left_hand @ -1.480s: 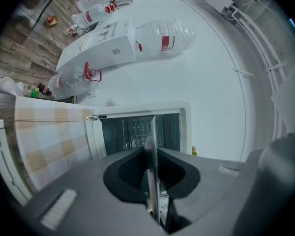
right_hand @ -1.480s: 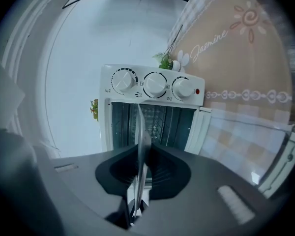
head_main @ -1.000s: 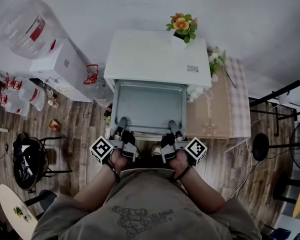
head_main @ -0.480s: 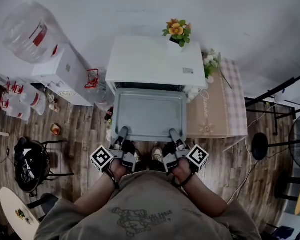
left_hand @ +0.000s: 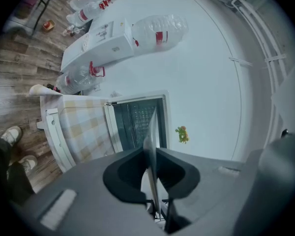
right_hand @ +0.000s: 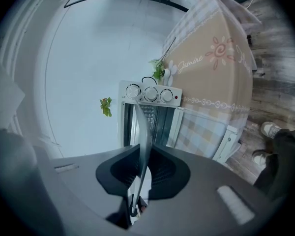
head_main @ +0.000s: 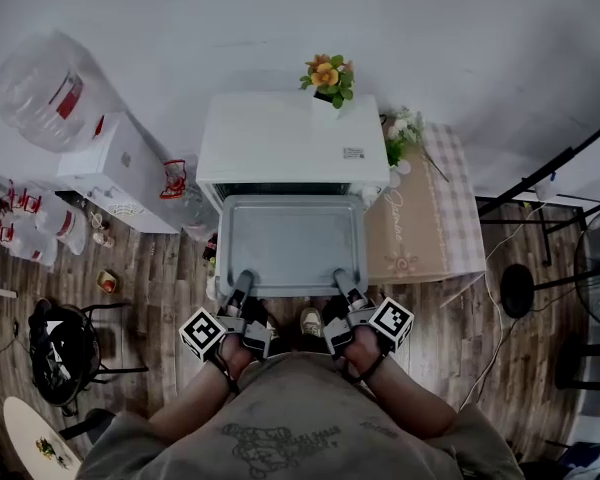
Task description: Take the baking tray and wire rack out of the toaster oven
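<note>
Head view: white toaster oven [head_main: 292, 138] sits against the wall, with a flower pot [head_main: 327, 76] on its top rear edge. The baking tray [head_main: 292, 240] is held flat in front of the oven mouth. Its far edge sits right at the dark opening, and it's unclear whether that edge is inside or already out.

The left gripper [head_main: 241, 281] pinches the tray's near edge at the left corner, and the right gripper [head_main: 339, 279] pinches the same edge at the right corner. Both marker cubes sit close to the person's body.

Left gripper view: the left gripper [left_hand: 152, 157] has its jaws closed onto the tray [left_hand: 151, 129], which shows edge-on as a thin sheet running between the pads toward the open oven [left_hand: 137, 119].

Right gripper view: it's the same for the right gripper [right_hand: 142, 165], clamped on the tray rim [right_hand: 142, 127], with the oven's three knobs [right_hand: 151, 93] beyond.

A gridded surface shows inside the oven cavity, but it can't be told whether it is the wire rack.

The oven stands on a table with a checked cloth [head_main: 432, 223] that extends to its right. A water dispenser [head_main: 120, 163] with a big bottle [head_main: 42, 90] is on the left, and a dark chair [head_main: 65, 343] is on the wood floor at lower left.
</note>
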Tool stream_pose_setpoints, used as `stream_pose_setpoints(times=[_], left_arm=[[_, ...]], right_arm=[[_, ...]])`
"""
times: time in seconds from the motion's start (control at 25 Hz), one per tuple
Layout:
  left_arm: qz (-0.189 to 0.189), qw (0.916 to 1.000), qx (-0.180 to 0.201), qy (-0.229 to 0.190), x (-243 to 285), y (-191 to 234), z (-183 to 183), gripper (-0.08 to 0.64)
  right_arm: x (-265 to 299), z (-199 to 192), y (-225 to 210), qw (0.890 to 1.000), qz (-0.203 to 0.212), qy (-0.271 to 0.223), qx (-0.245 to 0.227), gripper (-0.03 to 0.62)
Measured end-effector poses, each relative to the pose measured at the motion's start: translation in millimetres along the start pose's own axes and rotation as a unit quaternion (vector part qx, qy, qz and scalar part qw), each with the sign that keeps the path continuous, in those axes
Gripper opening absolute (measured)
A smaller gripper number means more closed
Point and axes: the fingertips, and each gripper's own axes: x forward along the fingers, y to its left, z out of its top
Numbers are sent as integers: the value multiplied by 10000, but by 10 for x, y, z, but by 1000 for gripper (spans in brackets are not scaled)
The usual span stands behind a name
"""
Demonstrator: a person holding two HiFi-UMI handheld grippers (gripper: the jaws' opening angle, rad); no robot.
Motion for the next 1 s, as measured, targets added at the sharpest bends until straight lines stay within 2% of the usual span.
stream_pose_setpoints(times=[0.24, 0.52, 0.68, 0.88, 1.0], left_arm=[[29, 9991, -77, 425, 139, 12, -300, 37], [98, 9924, -10, 1226, 320, 88, -756, 40], [34, 9846, -86, 1743, 510, 33, -1057, 40], [157, 9706, 183, 2394, 658, 104, -1425, 41], [154, 9641, 159, 2644, 708, 95, -1633, 40]], right_arm=[[-242, 189, -120, 9996, -125, -237, 110, 52], [-648, 485, -275, 9957, -321, -832, 250, 52], [-876, 680, -299, 9901, -336, -1316, 346, 51], [-1204, 917, -366, 9812, -365, -1843, 433, 51], [-1383, 1011, -395, 9757, -360, -2108, 469, 52]])
